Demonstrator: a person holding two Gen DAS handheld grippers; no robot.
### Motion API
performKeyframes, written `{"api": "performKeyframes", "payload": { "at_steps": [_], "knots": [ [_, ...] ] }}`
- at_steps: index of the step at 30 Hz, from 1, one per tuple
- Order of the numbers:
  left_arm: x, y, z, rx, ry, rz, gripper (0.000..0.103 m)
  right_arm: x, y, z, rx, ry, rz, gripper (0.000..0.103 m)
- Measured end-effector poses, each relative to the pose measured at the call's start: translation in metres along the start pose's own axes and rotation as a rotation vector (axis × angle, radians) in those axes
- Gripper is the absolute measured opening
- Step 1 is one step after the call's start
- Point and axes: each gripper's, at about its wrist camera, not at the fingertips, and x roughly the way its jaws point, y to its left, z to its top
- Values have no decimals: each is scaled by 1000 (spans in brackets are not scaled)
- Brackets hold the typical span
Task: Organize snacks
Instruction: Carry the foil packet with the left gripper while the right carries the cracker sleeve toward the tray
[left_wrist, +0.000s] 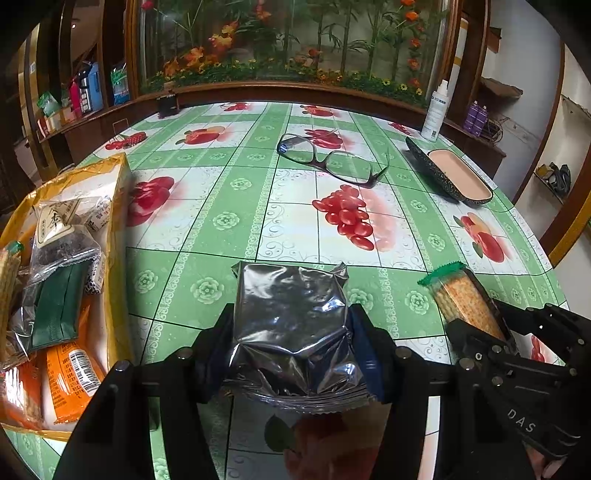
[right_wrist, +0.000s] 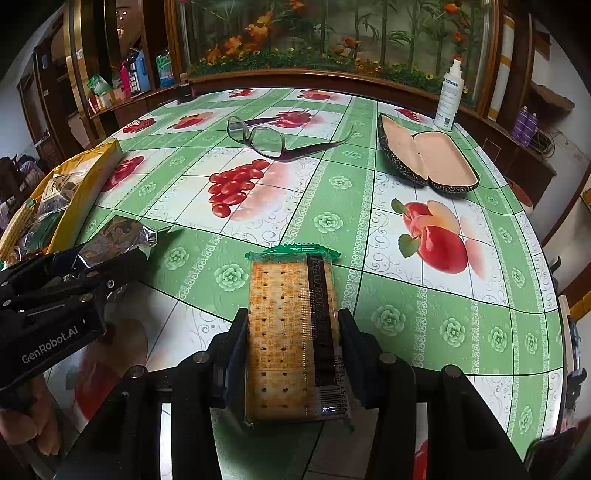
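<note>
Tongs (left_wrist: 291, 332) gripping foil packet (left_wrist: 291, 314); box (left_wrist: 118, 206) holds snacks (left_wrist: 62, 295)

Left wrist view: looks forward and steeply down along the left tongs (left_wrist: 291, 332), close above the green fruit-print oilcloth tabletop (left_wrist: 221, 192). Right wrist view: the same downward pose along the right tongs (right_wrist: 293, 339), just to the right. Both share the tabletop (right_wrist: 406, 295), the dark-framed spectacles (left_wrist: 328, 158) (right_wrist: 266, 142) and the planted wall display (left_wrist: 295, 44) (right_wrist: 332, 37); each sees the other tongs at its edge.
</note>
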Motion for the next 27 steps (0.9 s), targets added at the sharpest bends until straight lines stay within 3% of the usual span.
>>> {"api": "performKeyframes", "payload": {
  "at_steps": [13, 27],
  "knots": [
    [-14, -14, -5, 67, -56, 61, 59, -3, -7, 0, 54, 8, 38, 50],
    [-29, -16, -10, 78, -77, 78, 59, -10, -8, 0, 67, -11, 55, 50]
  ]
}}
